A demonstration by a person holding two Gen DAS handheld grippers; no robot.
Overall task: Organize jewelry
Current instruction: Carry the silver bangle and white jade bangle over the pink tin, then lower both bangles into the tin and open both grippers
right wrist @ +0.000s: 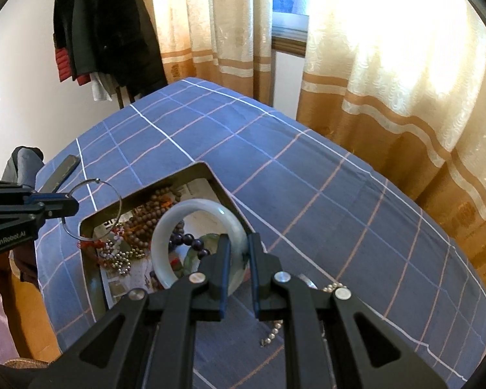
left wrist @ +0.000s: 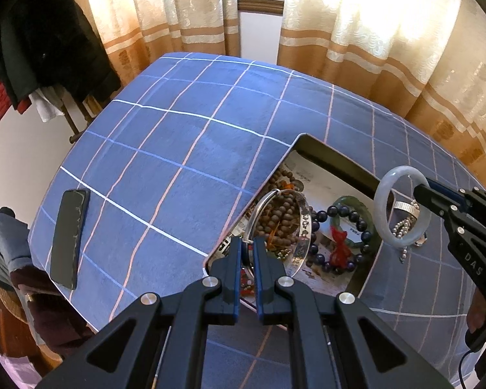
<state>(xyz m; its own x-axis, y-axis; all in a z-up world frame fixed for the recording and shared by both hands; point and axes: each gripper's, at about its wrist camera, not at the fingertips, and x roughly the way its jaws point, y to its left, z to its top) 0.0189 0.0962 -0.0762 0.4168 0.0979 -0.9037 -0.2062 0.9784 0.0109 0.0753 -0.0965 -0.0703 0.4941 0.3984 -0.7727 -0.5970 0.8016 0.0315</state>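
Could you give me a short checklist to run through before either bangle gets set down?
1. Right gripper shut on the pale jade bangle: ok.
2. Left gripper shut on the silver bangle: ok.
3. Both bangles lifted free of the jewelry in the tray: ok.
4. Grippers apart, bangles not touching each other: ok.
5. Bare cloth on the table for a set-down: ok.
6. Loose silver chain beside the tray, out of the right gripper's way: not ok, it lies just below that gripper.
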